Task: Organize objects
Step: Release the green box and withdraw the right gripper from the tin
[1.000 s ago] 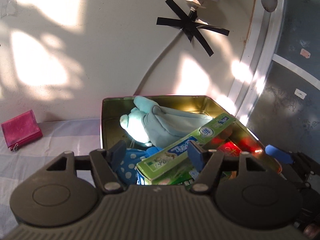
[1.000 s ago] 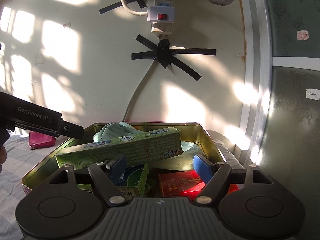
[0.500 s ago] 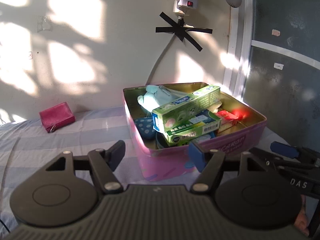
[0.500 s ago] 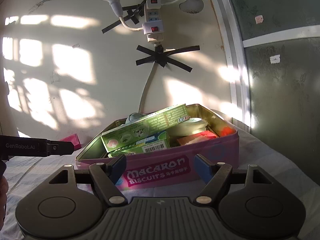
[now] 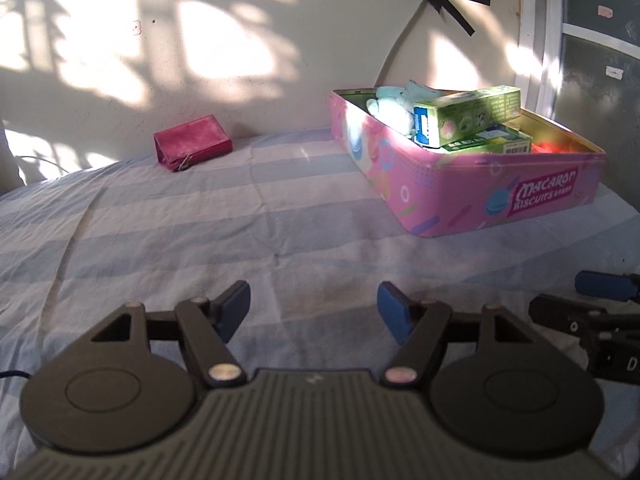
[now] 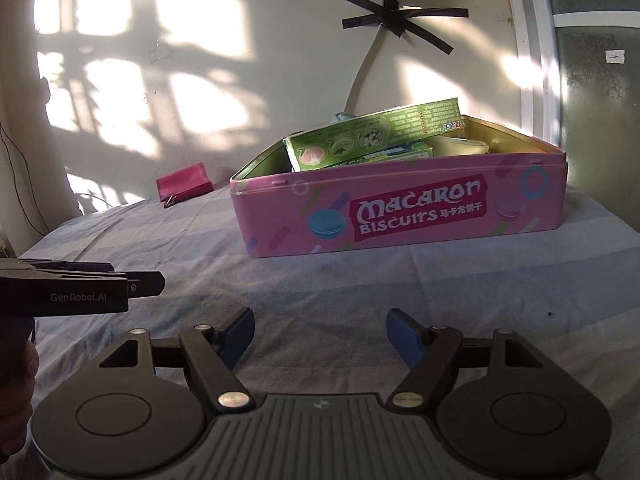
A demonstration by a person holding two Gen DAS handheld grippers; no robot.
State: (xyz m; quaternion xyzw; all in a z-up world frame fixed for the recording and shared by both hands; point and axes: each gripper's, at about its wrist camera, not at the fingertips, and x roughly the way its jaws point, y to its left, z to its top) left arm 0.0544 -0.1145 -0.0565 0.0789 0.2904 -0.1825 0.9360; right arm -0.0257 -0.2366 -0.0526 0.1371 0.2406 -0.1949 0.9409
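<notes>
The pink biscuit tin [image 6: 400, 208] stands open on the striped bedsheet [image 5: 200, 220], close to the wall. Inside it a green box [image 6: 376, 136] lies tilted on top, with a pale blue plush toy [image 5: 394, 102] behind it. A red pouch [image 5: 192, 147] lies left of the tin, well apart. In front of the tin, the left hand-held gripper [image 5: 314, 310] and right hand-held gripper [image 6: 320, 334] hover with jaws apart, nothing between them.

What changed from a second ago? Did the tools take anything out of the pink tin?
Both tools backed away from the pink tin; a second ago they hovered right over it. The left tool and right tool are open and empty, so nothing was taken. The green boxes, the blue plush and the red pouch by the wall stayed put.
</notes>
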